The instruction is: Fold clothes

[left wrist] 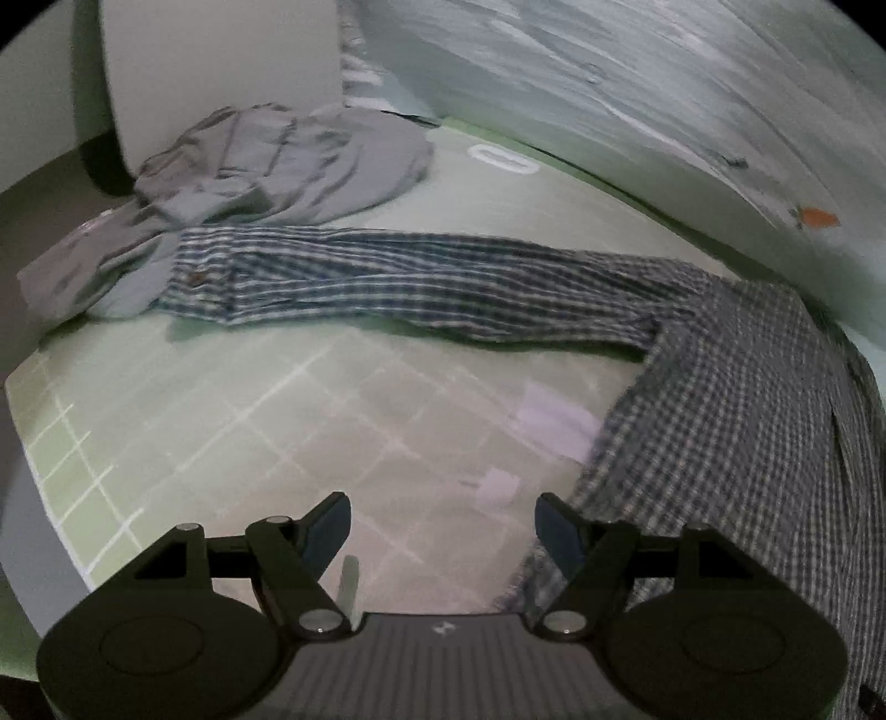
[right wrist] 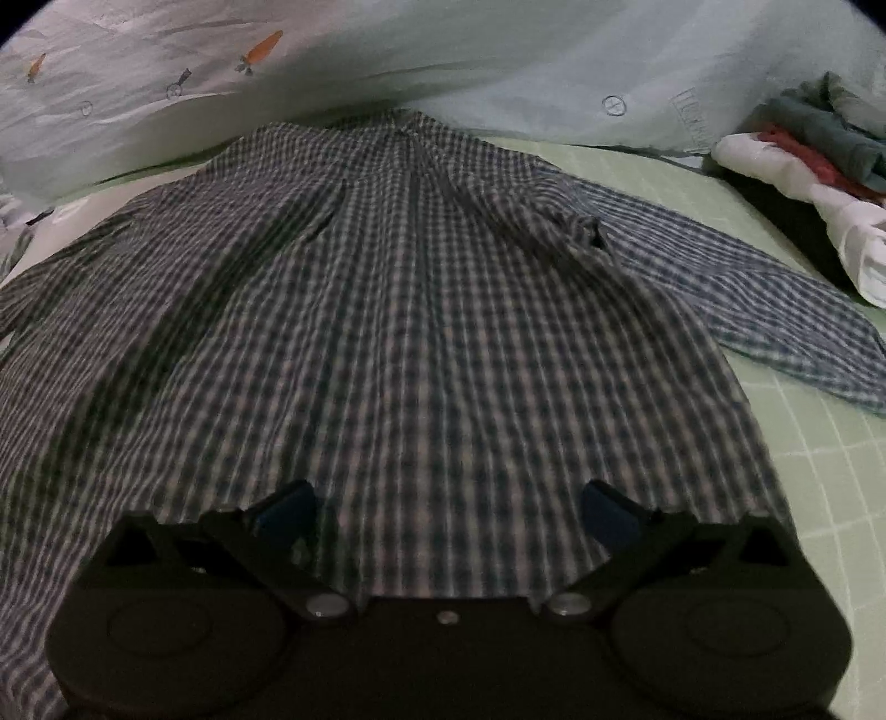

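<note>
Nearest to us, our right gripper (right wrist: 446, 512) hangs low over the blue-and-white checked cotton shirt (right wrist: 387, 310), its fingers (right wrist: 606, 512) spread wide and holding nothing; the cloth passes beneath and between them. Our left gripper (left wrist: 443, 526) is just as wide open and empty, poised above the pale green gridded cutting mat (left wrist: 232, 410), with the shirt's side edge just beside its right finger.

The shirt lies spread flat on the mat, body smoothed out, collar end away from us, and both sleeves stretched outward: one long sleeve (left wrist: 421, 282) runs across the left view, the other (right wrist: 775, 310) angles off to the right. We judge this to be the laid-out stage, with no fold visible in the body. A likely next move calls for closing on a sleeve or side edge and carrying it across the body.

Farther off lie a crumpled grey shirt (left wrist: 277, 166) touching the sleeve's cuff, and a stack of folded white, red and teal garments (right wrist: 808, 166). Behind, a pale bedsheet printed with small orange carrots (right wrist: 260, 50) forms the backdrop. A white mark on the mat (left wrist: 503, 159) reads like a zero; faint lettering on the sheet is too blurred to read.
</note>
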The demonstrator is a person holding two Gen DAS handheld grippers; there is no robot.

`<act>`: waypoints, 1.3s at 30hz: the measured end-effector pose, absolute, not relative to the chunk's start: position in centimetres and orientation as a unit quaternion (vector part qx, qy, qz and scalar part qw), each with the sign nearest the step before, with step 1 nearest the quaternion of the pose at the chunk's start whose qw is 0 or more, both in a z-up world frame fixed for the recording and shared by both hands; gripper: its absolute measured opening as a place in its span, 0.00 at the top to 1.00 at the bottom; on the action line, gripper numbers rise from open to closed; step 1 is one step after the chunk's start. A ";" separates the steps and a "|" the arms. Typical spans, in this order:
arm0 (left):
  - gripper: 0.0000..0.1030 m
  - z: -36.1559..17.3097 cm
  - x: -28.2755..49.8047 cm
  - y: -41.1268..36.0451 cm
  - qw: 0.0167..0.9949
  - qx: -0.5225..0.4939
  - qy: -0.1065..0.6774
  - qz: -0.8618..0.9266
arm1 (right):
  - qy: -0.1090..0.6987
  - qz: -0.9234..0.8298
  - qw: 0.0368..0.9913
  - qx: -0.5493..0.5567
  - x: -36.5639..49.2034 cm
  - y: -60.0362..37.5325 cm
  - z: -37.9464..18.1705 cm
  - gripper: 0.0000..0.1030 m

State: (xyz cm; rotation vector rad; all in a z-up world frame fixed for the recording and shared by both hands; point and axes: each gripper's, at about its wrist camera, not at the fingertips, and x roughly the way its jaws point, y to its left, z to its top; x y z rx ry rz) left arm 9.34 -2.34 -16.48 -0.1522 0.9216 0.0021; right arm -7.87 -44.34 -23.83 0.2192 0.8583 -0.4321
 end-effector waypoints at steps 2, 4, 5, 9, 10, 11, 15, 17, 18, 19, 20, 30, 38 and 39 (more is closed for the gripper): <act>0.28 -16.4 9.7 -1.5 0.896 -0.078 0.438 0.005 | 0.409 -0.219 0.879 0.110 -8.2 -43.9 -23.7 0.00; 0.28 -16.3 10.4 -0.5 0.896 -0.081 0.435 0.011 | 0.407 -0.233 0.876 0.115 -8.3 -43.4 -23.8 0.00; 0.28 -16.3 10.7 0.0 0.897 -0.083 0.434 0.014 | 0.407 -0.239 0.873 0.118 -8.3 -43.2 -23.7 0.00; 0.27 -16.1 12.4 2.1 0.899 -0.088 0.428 0.030 | 0.410 -0.262 0.864 0.130 -8.0 -42.7 -23.8 0.00; 0.27 -16.1 13.0 2.8 0.899 -0.088 0.426 0.035 | 0.411 -0.270 0.861 0.134 -7.8 -42.6 -23.8 0.00; 0.27 -16.1 13.7 3.4 0.900 -0.089 0.424 0.041 | 0.412 -0.278 0.857 0.138 -7.5 -42.5 -23.8 0.00; 0.27 -16.1 16.2 5.8 0.903 -0.089 0.416 0.064 | 0.417 -0.306 0.841 0.156 -6.6 -42.4 -23.8 0.00; 0.25 -16.0 17.4 7.0 0.904 -0.089 0.412 0.076 | 0.417 -0.314 0.837 0.160 -6.4 -42.4 -23.8 0.00; 0.25 -16.0 18.0 7.6 0.904 -0.089 0.410 0.082 | 0.417 -0.319 0.835 0.163 -6.3 -42.3 -23.8 0.00; 0.25 -16.0 18.7 8.2 0.904 -0.089 0.408 0.088 | 0.417 -0.323 0.833 0.165 -6.2 -42.3 -23.8 0.00; 0.24 -16.1 19.4 8.8 0.904 -0.088 0.407 0.094 | 0.417 -0.327 0.831 0.167 -6.1 -42.2 -23.8 0.00; 0.65 -17.0 24.3 10.5 0.901 -0.057 0.416 0.110 | 0.417 -0.347 0.821 0.178 -5.6 -42.0 -23.8 0.00; 0.98 -14.0 22.4 7.9 0.923 -0.066 0.376 0.053 | 0.419 -0.348 0.819 0.180 -5.6 -42.0 -23.7 0.00; 0.98 -13.5 22.1 7.1 0.926 -0.065 0.370 0.037 | 0.419 -0.348 0.819 0.180 -5.6 -42.0 -23.7 0.00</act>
